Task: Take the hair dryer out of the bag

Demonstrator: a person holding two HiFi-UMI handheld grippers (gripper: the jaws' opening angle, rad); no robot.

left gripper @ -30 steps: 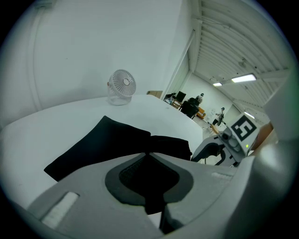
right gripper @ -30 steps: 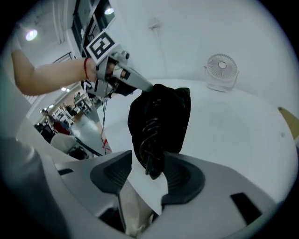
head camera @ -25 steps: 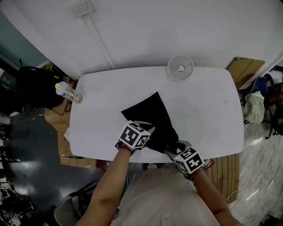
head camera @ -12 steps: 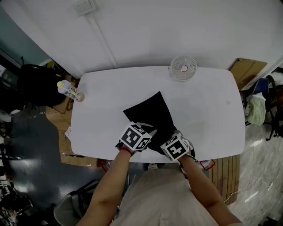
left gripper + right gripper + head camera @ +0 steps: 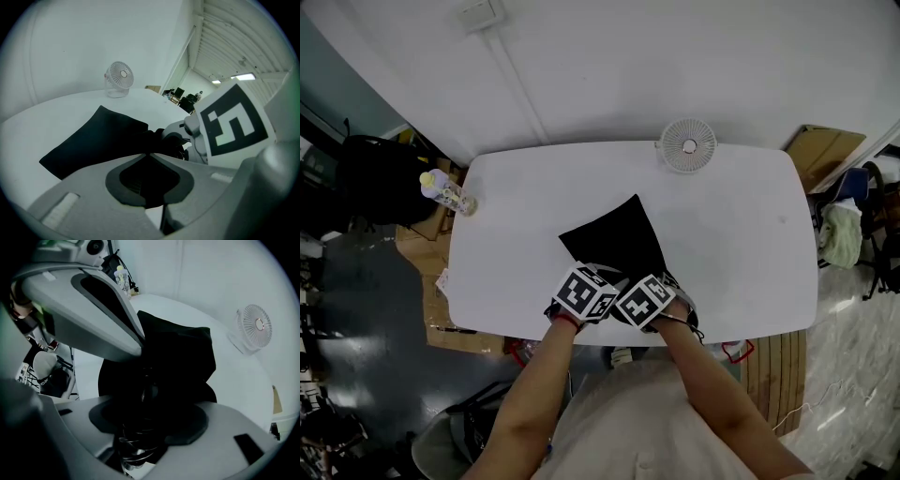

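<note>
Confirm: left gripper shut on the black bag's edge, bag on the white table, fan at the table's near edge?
No. The fan stands at the table's far edge, by the wall; the head view shows it. The rest holds: left gripper shut on the black bag's edge, bag on the white table.

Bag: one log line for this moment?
left gripper: shut on bag edge | right gripper: jaws just opened wider, bag between them, not clamped | hair dryer: not out
</note>
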